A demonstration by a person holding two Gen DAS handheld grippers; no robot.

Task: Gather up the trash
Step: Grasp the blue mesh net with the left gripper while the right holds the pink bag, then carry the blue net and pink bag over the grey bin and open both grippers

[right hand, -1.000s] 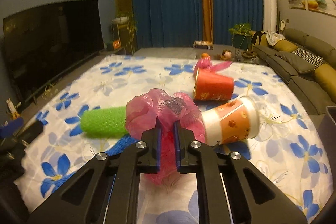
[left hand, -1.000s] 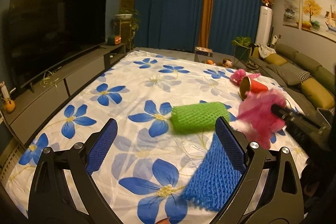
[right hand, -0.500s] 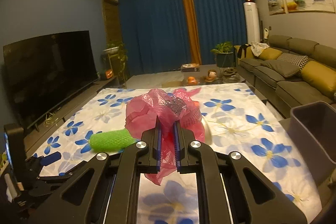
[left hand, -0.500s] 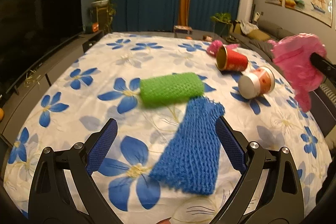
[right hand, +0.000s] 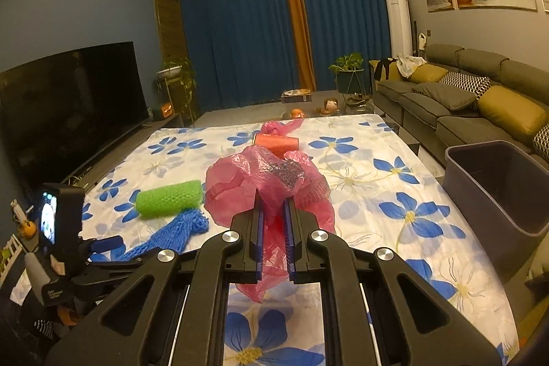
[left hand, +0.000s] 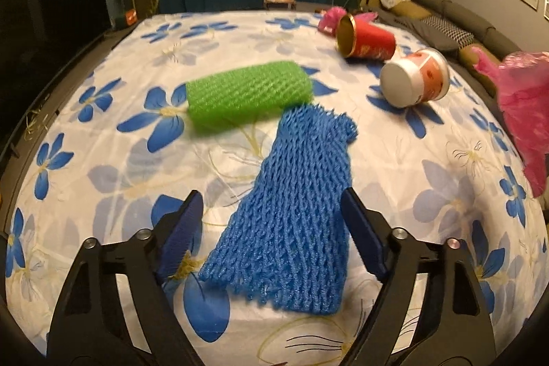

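Observation:
My right gripper (right hand: 273, 206) is shut on a crumpled pink plastic bag (right hand: 267, 184) and holds it above the flowered table; the bag also shows at the right edge of the left wrist view (left hand: 521, 98). My left gripper (left hand: 271, 211) is open, its fingers on either side of a blue foam net (left hand: 291, 215) that lies flat on the cloth. A green foam net roll (left hand: 247, 91) lies just beyond it. A red paper cup (left hand: 367, 38) and a white and orange cup (left hand: 415, 78) lie on their sides at the far right. The left gripper shows in the right wrist view (right hand: 103, 249).
A grey trash bin (right hand: 497, 194) stands off the table's right edge. Another pink bag (left hand: 329, 18) lies behind the red cup. A TV (right hand: 68, 105) lines the left wall and a sofa (right hand: 480, 98) the right. The table (left hand: 103, 167) has a blue-flower cloth.
My left gripper has come down and forward so its open fingers straddle the blue net. My right gripper has lifted the pink bag up and to the right, toward the bin.

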